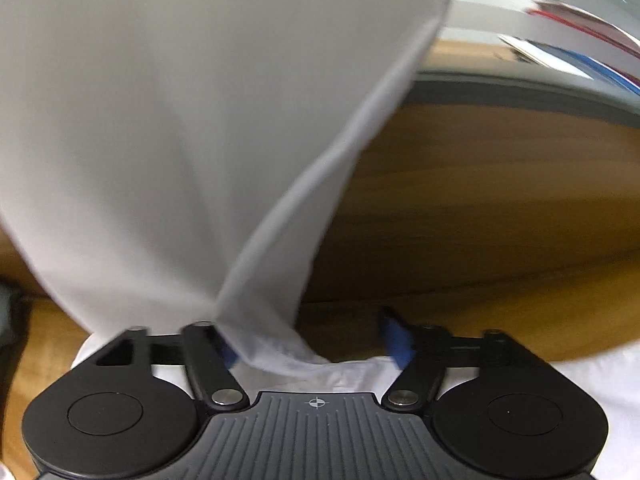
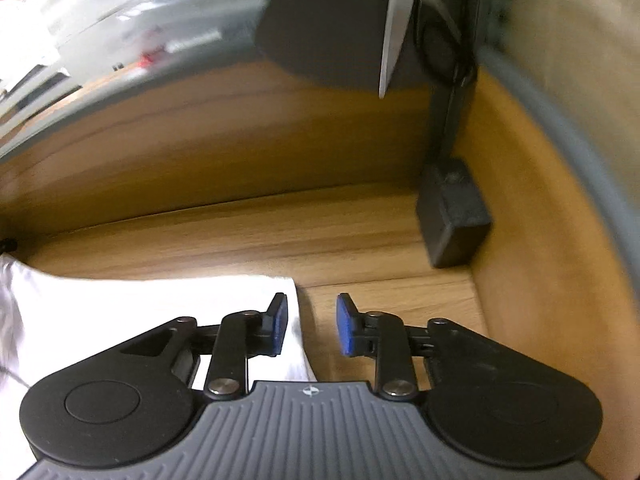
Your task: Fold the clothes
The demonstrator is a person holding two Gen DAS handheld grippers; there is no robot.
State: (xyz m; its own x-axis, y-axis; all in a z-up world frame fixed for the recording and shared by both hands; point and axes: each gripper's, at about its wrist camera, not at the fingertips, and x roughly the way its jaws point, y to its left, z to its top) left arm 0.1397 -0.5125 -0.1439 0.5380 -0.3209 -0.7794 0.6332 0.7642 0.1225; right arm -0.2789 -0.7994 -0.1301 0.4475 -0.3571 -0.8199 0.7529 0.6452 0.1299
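Cloth [image 1: 168, 140] (smooth, white) over gripper [image 1: 316, 344]

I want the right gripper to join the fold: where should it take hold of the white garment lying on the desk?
Probably at the white garment's right-hand edge, which lies flat and straight on the wooden desk between the open fingers of the right gripper. Come in low from the bare-desk side, sliding one finger under the edge and closing the other from above.
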